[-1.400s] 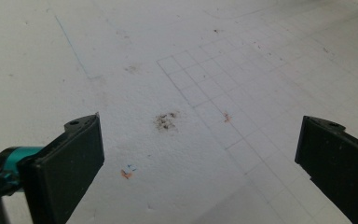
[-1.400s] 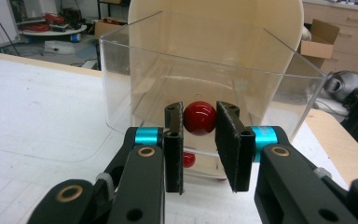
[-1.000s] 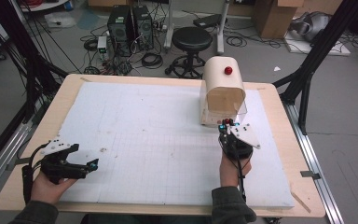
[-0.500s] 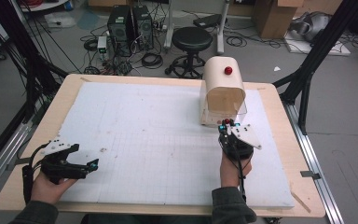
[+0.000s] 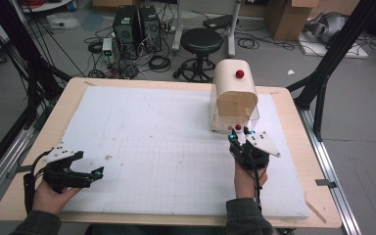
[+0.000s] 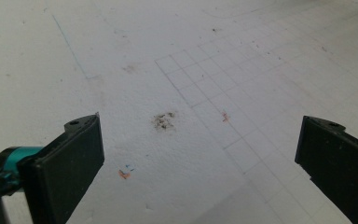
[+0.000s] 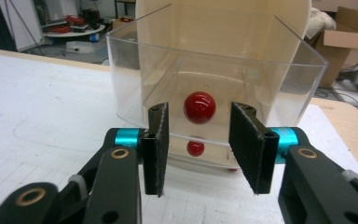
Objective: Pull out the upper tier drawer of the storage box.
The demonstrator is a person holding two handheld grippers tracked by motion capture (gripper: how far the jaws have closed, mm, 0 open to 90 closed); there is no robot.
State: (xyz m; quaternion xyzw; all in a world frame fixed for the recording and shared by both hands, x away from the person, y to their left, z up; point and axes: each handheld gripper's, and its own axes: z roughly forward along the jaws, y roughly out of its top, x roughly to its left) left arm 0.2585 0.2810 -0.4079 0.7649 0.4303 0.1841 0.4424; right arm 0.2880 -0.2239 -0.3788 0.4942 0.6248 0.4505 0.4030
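Cluttered floor with cables, a black stool (image 5: 203, 41) and computer towers (image 5: 138, 25) behind the bench (image 5: 293, 147). White gridded sheet (image 5: 156, 147) over most of the bench top. Cream domed box (image 5: 233, 93) with a red top knob (image 5: 239, 74) at the sheet's far right. Clear drawer (image 7: 307, 74) pulled out of its front, red drawer knob (image 7: 200, 107) facing the right hand-held gripper (image 7: 199, 149). Jaws just opening, released, one either side of that knob, clear of it. Left hand-held gripper (image 6: 200, 154) wide open above bare sheet, near left, well apart from the box.
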